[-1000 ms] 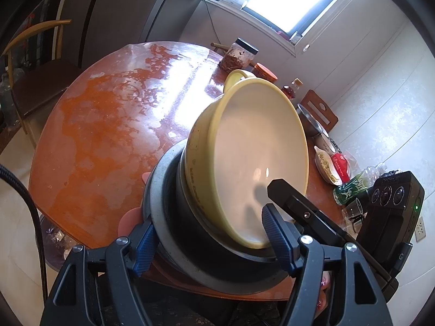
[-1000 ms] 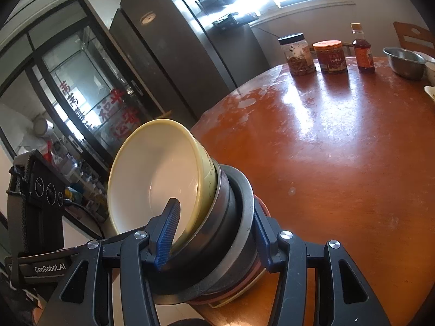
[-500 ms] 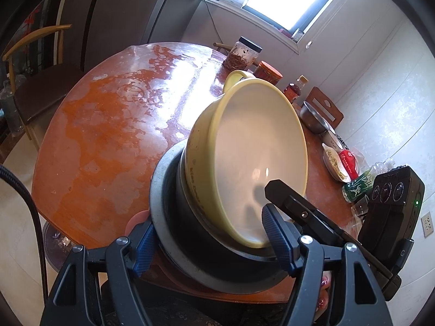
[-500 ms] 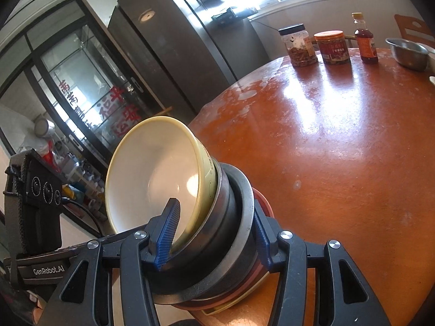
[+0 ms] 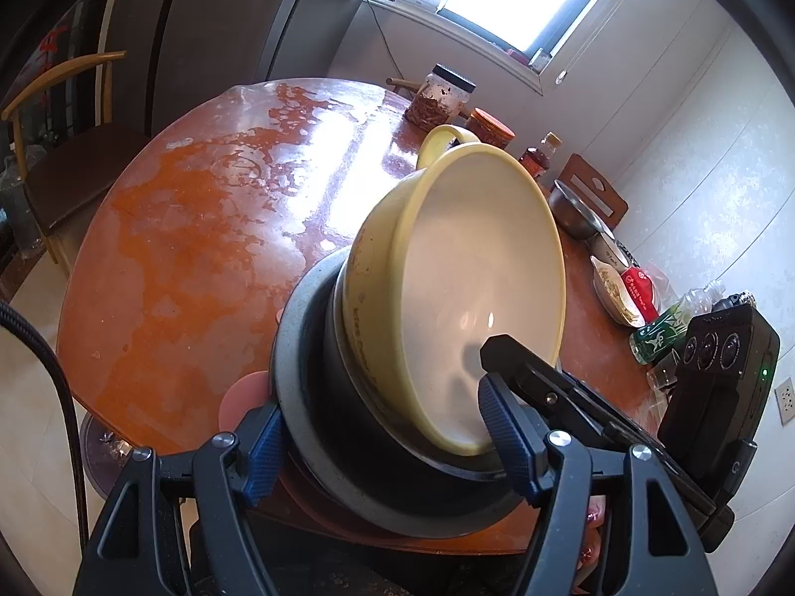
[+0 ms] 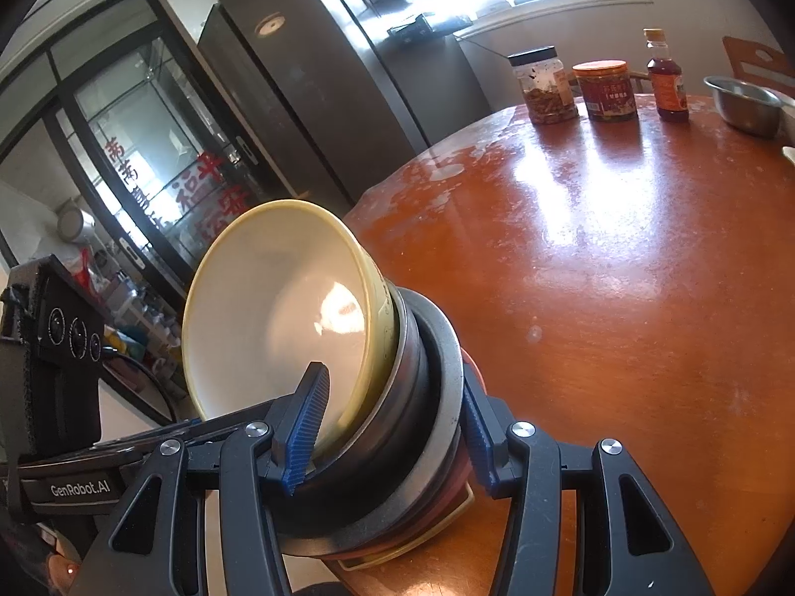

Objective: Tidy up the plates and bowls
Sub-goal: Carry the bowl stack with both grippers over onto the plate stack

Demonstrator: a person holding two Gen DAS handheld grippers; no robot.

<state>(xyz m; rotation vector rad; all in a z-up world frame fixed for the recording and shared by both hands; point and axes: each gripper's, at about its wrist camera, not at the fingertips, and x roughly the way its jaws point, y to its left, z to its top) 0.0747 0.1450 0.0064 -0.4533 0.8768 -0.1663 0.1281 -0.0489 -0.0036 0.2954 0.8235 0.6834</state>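
A stack of dishes is held tilted above the near edge of the round orange table (image 5: 198,248): a yellow bowl (image 5: 462,288) nested in a dark grey bowl (image 5: 318,397), over pink and orange plates (image 5: 238,397). My left gripper (image 5: 382,442) is shut on one side of the stack. My right gripper (image 6: 392,427) is shut on the opposite side, where the yellow bowl (image 6: 278,313), grey bowl (image 6: 427,427) and plates (image 6: 447,501) also show. Each gripper appears in the other's view.
At the table's far side stand two jars (image 6: 546,84) (image 6: 603,89), a sauce bottle (image 6: 668,79), a steel bowl (image 6: 743,104) and snack packets (image 5: 631,288). A wooden chair (image 5: 64,139) stands left. A fridge (image 6: 323,74) and glass cabinet (image 6: 149,149) are behind.
The held stack has risen and drawn back a little from the table in both views. Both grips are unchanged.
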